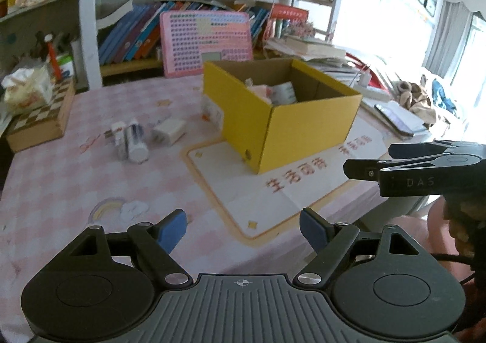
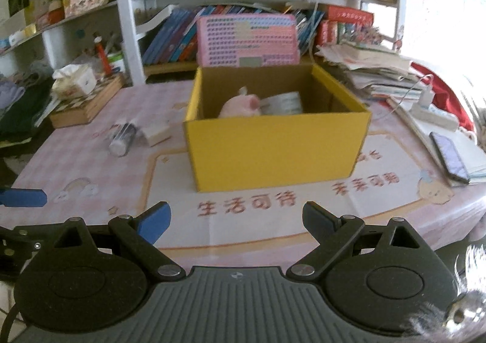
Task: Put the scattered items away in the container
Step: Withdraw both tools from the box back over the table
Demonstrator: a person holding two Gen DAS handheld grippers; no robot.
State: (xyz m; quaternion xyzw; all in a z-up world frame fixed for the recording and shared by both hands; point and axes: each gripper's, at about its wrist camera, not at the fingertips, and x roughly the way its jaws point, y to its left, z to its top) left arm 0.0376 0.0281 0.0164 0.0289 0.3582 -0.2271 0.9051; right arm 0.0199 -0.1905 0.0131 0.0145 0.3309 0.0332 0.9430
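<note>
Hovering above the surface, the left gripper and right gripper both had released, empty jaws. The yellow box stood ahead; a tube and charger lay left of it.

Blurred, perhaps tubes, beside box

The right gripper hangs wide open and empty over the pink checked surface. Ahead stands an open yellow cardboard box holding a pink plush toy and a white labelled container. Left of it lie a clear cylindrical tube and a small white box.
</note>
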